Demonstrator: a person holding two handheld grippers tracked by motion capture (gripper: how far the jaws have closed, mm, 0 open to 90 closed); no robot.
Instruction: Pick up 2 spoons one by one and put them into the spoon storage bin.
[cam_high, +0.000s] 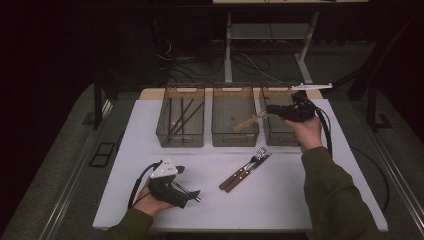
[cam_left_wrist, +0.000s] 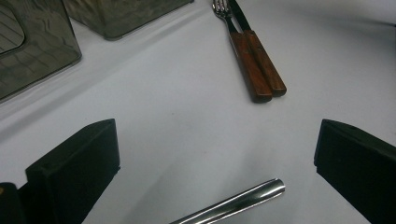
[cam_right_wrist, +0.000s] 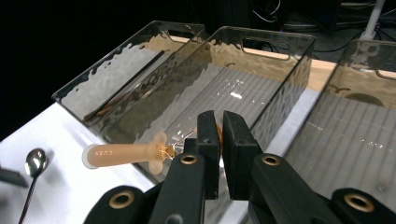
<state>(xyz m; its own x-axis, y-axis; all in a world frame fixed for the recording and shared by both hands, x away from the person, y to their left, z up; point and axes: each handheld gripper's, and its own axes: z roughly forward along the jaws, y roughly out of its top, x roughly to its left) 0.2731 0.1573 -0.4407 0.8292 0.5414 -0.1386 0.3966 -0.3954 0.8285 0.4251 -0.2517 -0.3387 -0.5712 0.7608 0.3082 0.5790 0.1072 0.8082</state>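
High view, right gripper (cam_high: 270, 109) up at the back of the table (cam_high: 150, 210): clenched on the wire end of a peach-handled whisk (cam_high: 246, 123), or what looks like one, handle jutting sideways over the near right part of the middle bin (cam_high: 235, 139). Held high and level, probably to clear the rim before lowering inside. Right gripper view, same story: jaws pinched tight around thin wire, right gripper (cam_right_wrist: 220, 128) hovering above the bin's near wall, whisk (cam_right_wrist: 123, 154) not yet inside, middle bin (cam_right_wrist: 280, 51) almost bare below. Gripped by the wire rather than the handle, so likely to swing if tilted; calls for a slow descent. Down at the near left, left gripper (cam_high: 186, 181) resting on the table, jaws spread wide with a spoon (cam_high: 196, 198) lying between them, untouched. Left gripper view confirms: black jaws released and well apart, spoon (cam_left_wrist: 233, 203) handle on the white surface in the gap, nothing squeezed. Seemingly lined up for the next pick. Beyond, fork (cam_left_wrist: 243, 60) and knife (cam_left_wrist: 266, 63) side by side, wooden handles touching, waiting mid-table. Left bin (cam_high: 180, 137) already holding dark sticks (cam_high: 182, 112), right bin (cam_high: 278, 138) just beside the busy hand; looks like sorting by kind, one bin each, with plenty left to do.
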